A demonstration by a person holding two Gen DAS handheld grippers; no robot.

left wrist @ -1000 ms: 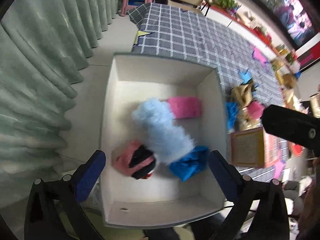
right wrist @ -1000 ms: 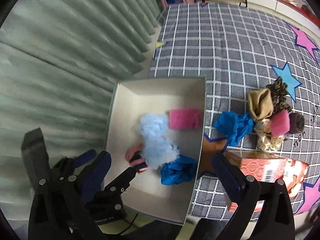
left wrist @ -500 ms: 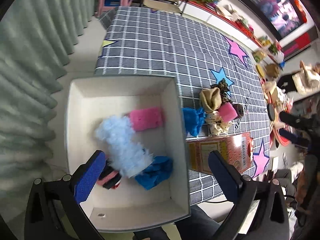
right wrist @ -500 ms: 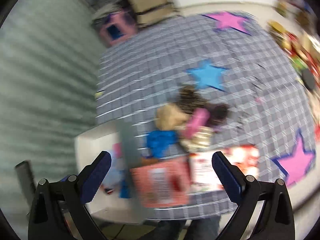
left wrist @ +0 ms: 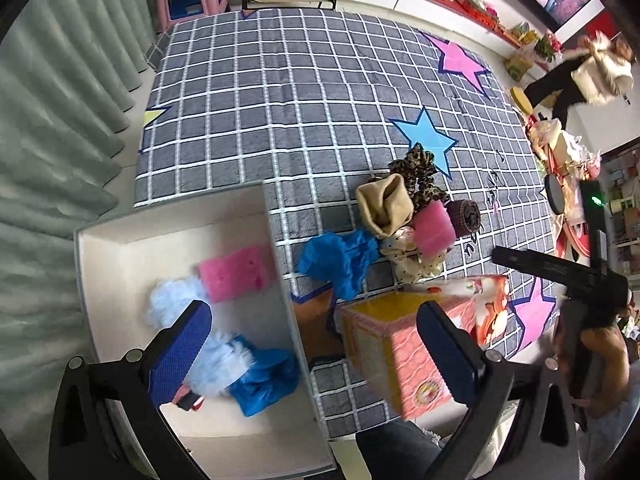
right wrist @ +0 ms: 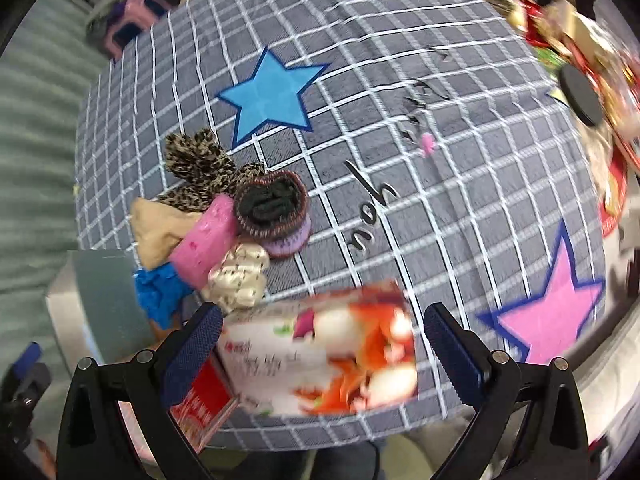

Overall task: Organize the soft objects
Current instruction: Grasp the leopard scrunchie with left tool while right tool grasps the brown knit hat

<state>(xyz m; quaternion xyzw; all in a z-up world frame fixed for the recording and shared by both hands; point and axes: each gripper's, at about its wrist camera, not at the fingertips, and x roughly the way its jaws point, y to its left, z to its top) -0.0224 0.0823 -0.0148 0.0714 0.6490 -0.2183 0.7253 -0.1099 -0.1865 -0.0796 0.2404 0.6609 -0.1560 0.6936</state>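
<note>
Since 1.0 s ago both views have been swung rightward, off the white box [left wrist: 120,240] toward the worktop [left wrist: 300,120]. Left tongs [left wrist: 312,336] and right tongs [right wrist: 320,344] are held wide apart, nothing gripped. In the box are seen a blue cloth [left wrist: 264,376], pale-blue fluffy piece [left wrist: 172,300] and pink sponge [left wrist: 236,268]. Farther off, a soft pile [right wrist: 224,216] lies beside the printed carton [right wrist: 320,360].

a printed carton [right wrist: 320,352] stands between the right gripper [right wrist: 320,344] and the soft pile [right wrist: 224,216].
</note>
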